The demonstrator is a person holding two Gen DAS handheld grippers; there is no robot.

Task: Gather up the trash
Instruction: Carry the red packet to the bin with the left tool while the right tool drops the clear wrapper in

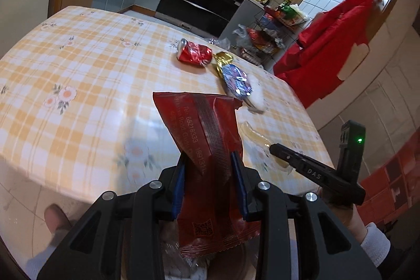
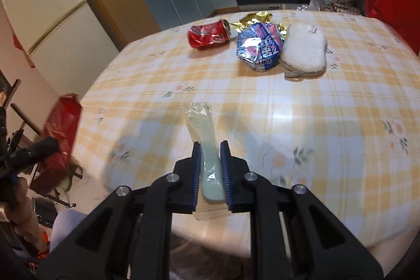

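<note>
The left gripper (image 1: 208, 162) clenches a dark red foil wrapper (image 1: 207, 133) printed "Road" and digits. On the yellow checked tablecloth (image 2: 328, 106) lie a crushed red can (image 2: 208, 36), a blue-white crumpled packet (image 2: 258, 47) and a white sponge (image 2: 304, 50). The right gripper (image 2: 210, 156) grasps a clear plastic-wrapped spoon (image 2: 202, 127).

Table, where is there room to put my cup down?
The table is bare on its near right, below the white sponge, and at left, beside the red can. Crowded: the far middle, where can, blue wrapper and sponge cluster.
</note>
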